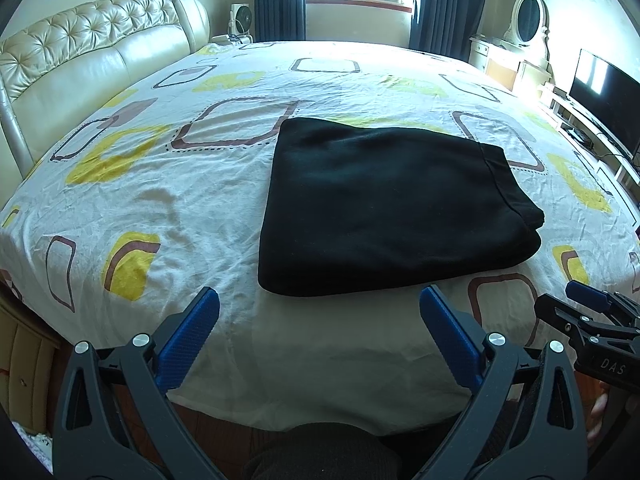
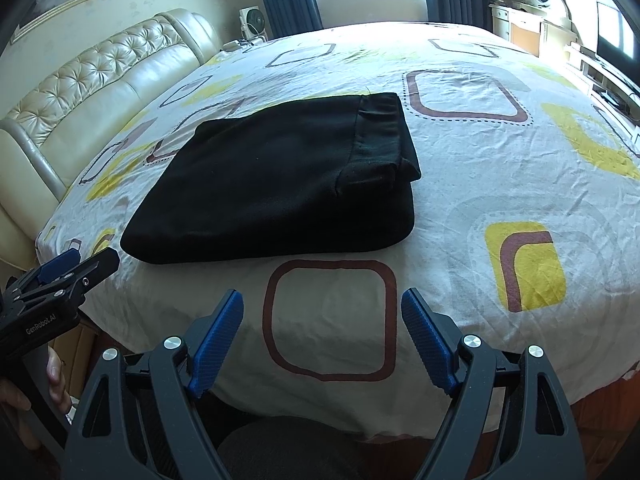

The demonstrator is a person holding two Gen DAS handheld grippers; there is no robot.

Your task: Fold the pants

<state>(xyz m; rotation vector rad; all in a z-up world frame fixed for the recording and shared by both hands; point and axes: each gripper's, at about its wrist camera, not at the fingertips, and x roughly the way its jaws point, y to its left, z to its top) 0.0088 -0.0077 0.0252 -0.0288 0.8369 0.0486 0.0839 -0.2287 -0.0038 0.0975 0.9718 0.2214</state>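
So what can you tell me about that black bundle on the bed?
The pants are black, of soft matte cloth, folded into a flat, layered rectangle. A stitched band, seemingly the waistband, runs along the right end, where layers stack unevenly. They lie on the patterned sheet, near its front edge. Neither claw touches them.

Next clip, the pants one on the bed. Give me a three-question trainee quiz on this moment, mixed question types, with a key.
1. True or false: the black pants lie folded into a compact stack on the bedsheet.
2. Multiple choice: the left gripper and right gripper are A) both open and empty, B) both shut on the pants, C) one open, one shut on the pants.
3. Short answer: what stands at the far end of the bed's left side, in both views?

Key
1. True.
2. A. Neither touches the pants; both are near the bed's front edge.
3. A tufted cream headboard.
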